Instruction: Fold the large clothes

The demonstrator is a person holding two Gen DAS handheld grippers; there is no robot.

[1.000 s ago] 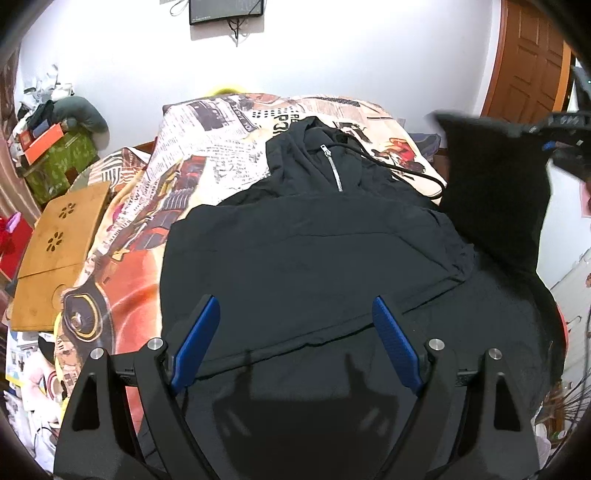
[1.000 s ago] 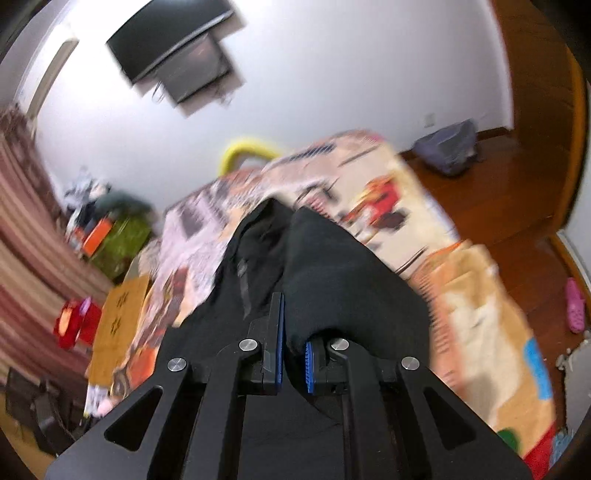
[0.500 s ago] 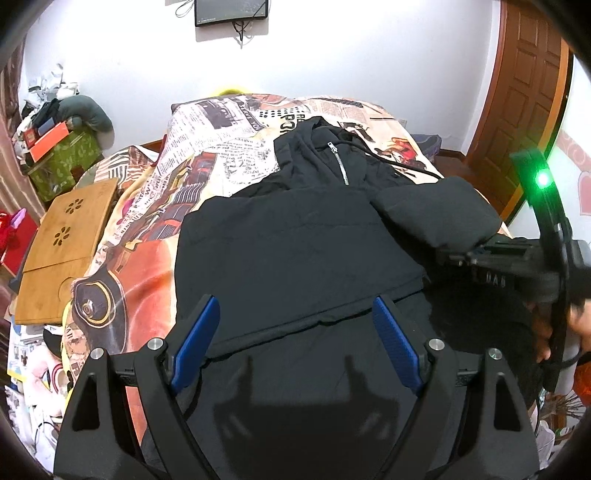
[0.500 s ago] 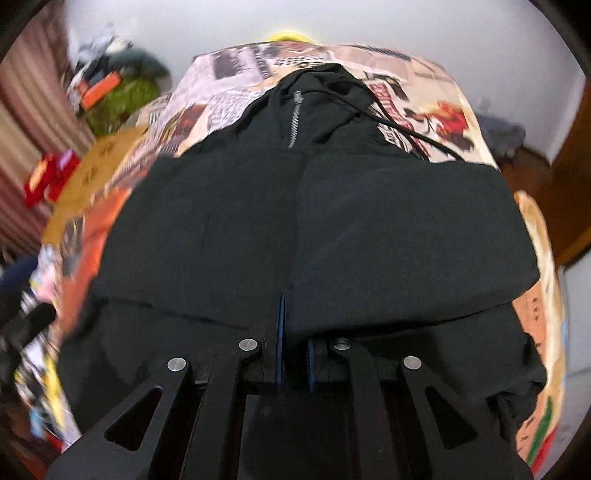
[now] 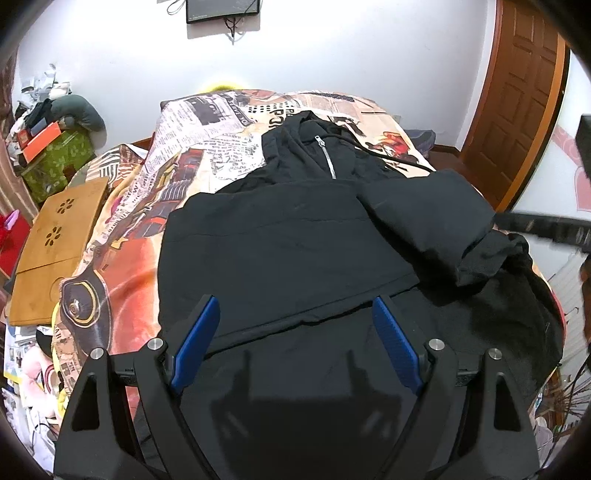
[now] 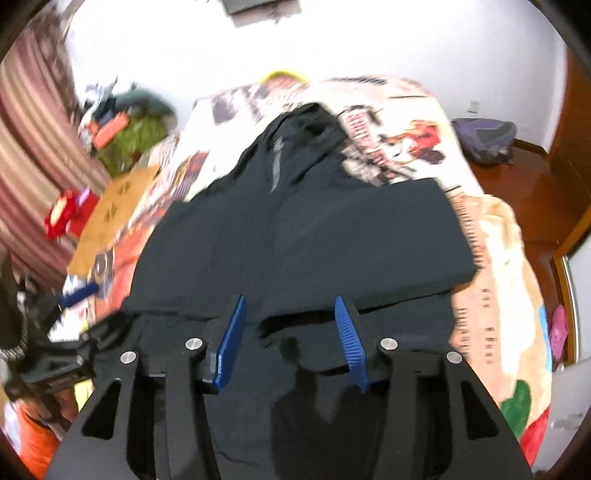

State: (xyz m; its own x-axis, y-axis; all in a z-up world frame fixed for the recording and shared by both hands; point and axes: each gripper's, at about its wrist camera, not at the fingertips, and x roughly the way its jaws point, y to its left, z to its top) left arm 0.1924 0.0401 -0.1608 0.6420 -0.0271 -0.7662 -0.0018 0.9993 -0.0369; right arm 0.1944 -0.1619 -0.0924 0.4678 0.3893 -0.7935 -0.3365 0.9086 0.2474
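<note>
Sleeve fold's landing: my right gripper (image 6: 291, 339) jaws are opening off the black zip-up hooded jacket (image 5: 295, 236), left gripper (image 5: 295, 347) hanging wide apart above its hem. Next, probably grab that hem.

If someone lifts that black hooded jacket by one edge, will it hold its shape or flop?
Probably flop: the black hooded jacket lies limp on the bed, and its folded sleeve sags at the cuff. It looks padded, so likely bulky rather than heavy. The fabric seems smooth, maybe a little slippery.

One black hooded jacket (image 5: 288, 243) lies on one bed with a printed cover (image 5: 207, 122), beside one wooden lap table (image 5: 55, 236), under one wall-mounted screen (image 5: 221, 9), near one wooden door (image 5: 521, 85), with two grippers, left (image 5: 295, 343) and right (image 6: 291, 343).
</note>
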